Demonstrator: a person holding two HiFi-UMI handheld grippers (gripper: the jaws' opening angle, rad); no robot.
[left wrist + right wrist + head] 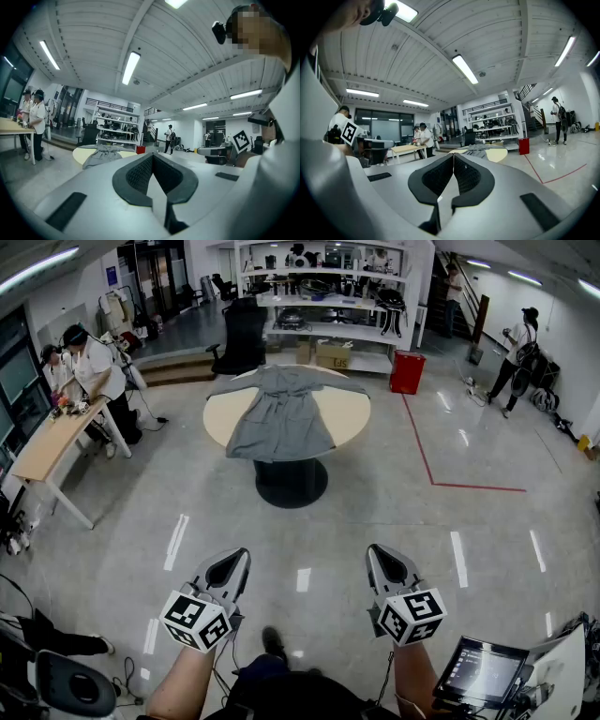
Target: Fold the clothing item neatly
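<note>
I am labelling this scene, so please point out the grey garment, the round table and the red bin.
grey garment (279,423), head view, middle of its body.
round table (347,418), head view, bare top beside the garment.
red bin (407,372), head view, its front face.

No legible text found. Cardboard box (334,354) on the shelf (281,333): dark print, too small to read. Blue wall sign (112,276): characters cannot be made out.

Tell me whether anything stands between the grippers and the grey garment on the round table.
Nothing visible does. Only floor lies between the left gripper, the right gripper and the table where the garment lies spread.
</note>
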